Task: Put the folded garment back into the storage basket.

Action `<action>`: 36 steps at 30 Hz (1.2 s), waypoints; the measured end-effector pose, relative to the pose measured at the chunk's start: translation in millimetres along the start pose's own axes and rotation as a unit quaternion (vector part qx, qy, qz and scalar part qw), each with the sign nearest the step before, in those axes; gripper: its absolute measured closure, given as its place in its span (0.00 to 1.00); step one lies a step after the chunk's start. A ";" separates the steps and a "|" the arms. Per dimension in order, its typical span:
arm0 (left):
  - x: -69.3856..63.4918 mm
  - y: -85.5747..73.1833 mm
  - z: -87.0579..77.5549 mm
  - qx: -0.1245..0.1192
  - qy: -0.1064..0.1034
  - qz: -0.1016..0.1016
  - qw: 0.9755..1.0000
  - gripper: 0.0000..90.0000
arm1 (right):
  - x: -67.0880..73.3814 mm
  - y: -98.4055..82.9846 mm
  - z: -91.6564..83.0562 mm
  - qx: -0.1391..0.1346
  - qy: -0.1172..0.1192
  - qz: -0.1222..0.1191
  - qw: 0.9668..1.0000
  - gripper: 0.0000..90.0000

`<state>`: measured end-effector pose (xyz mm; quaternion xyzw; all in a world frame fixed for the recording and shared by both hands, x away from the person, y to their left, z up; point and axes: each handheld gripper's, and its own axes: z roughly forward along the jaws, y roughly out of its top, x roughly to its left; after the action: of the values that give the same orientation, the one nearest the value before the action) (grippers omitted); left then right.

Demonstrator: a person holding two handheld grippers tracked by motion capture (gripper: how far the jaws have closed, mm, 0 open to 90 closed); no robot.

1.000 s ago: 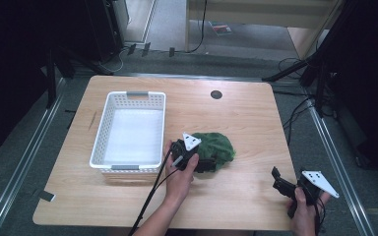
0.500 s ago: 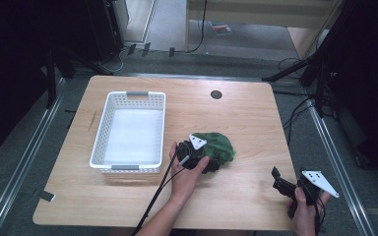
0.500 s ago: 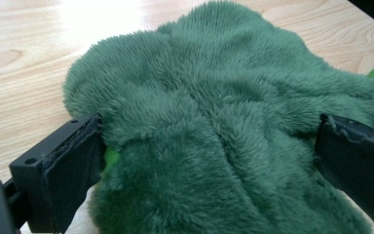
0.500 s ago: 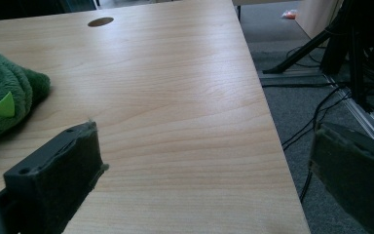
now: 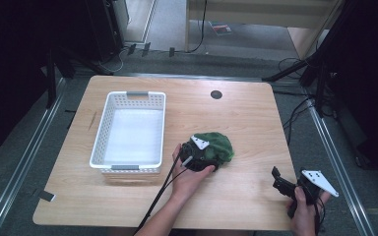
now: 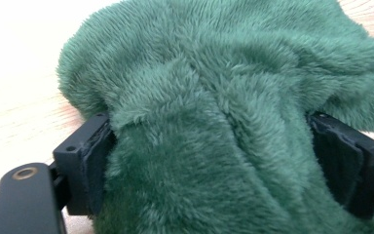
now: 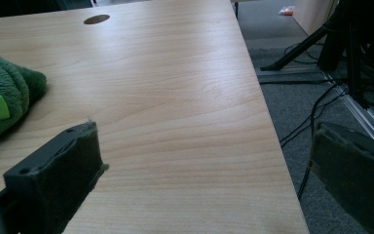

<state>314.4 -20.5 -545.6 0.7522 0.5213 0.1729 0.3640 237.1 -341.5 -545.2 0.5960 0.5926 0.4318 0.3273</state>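
Observation:
A green plush toy (image 5: 220, 146) lies on the wooden table (image 5: 246, 118), right of the basket. My left gripper (image 5: 205, 157) is pushed into its near left side, held by a hand from below. In the left gripper view the green plush toy (image 6: 214, 87) bulges between the two black jaws, and both pads (image 6: 95, 161) press into the fur. The jaws have just been closing on it. My right gripper (image 5: 279, 180) rests at the table's near right corner, open with nothing between its fingers (image 7: 58, 170). The right gripper view has the green plush toy (image 7: 5, 92) at its far left.
A white slotted basket (image 5: 162, 128) stands empty on the left half of the table. A round cable hole (image 5: 216, 94) sits near the far edge. The table's right edge (image 7: 277, 146) drops to grey floor with cables and stand legs.
My left gripper has slid a little to the right and down onto the plush toy, and its jaws have closed around it. The right gripper has stayed still.

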 end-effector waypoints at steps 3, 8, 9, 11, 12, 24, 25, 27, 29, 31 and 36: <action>-2.0 -1.0 0.0 -0.004 -0.002 0.006 1.000 0.24 | 0.1 0.1 0.1 0.000 -0.001 0.002 1.000 0.00; -1.5 -2.2 -2.5 -0.015 -0.011 0.010 1.000 0.46 | -0.1 0.1 0.2 0.001 -0.003 0.004 1.000 0.00; -1.7 -2.8 -4.2 -0.021 -0.013 0.013 1.000 0.49 | -0.5 0.2 0.4 0.001 -0.004 0.005 1.000 0.00; -1.8 -2.8 -5.2 -0.024 -0.014 0.012 1.000 0.53 | -0.7 0.2 0.5 0.001 -0.004 0.005 1.000 0.00; -1.8 -2.6 -6.3 -0.026 -0.014 0.011 1.000 0.57 | -1.0 0.3 0.4 0.001 -0.003 0.005 1.000 0.00; 5.1 8.0 -28.9 -0.058 -0.030 0.007 0.998 0.71 | -1.1 0.5 1.0 0.002 -0.004 0.005 1.000 0.00; 6.2 9.2 -31.6 -0.061 -0.033 0.007 0.998 0.72 | -1.0 0.5 1.1 0.002 -0.004 0.006 1.000 0.00; 9.3 11.7 -37.4 -0.068 -0.037 0.003 0.997 0.72 | -0.6 0.5 1.0 0.003 -0.004 0.006 1.000 0.00; 14.7 15.4 -46.6 -0.078 -0.043 0.000 0.996 0.72 | -0.5 0.5 1.0 0.004 -0.004 0.006 1.000 0.00; 17.6 17.9 -52.6 -0.082 -0.044 0.003 0.996 0.73 | -0.3 0.5 1.2 0.004 -0.004 0.005 1.000 0.00; 24.2 22.4 -64.2 -0.092 -0.048 -0.003 0.995 0.73 | -0.1 0.5 1.2 0.005 -0.005 0.005 1.000 0.00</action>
<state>297.7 20.9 -488.9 0.7216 0.4871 0.1827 0.4569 238.5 -341.5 -545.2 0.6029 0.5900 0.4276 0.3248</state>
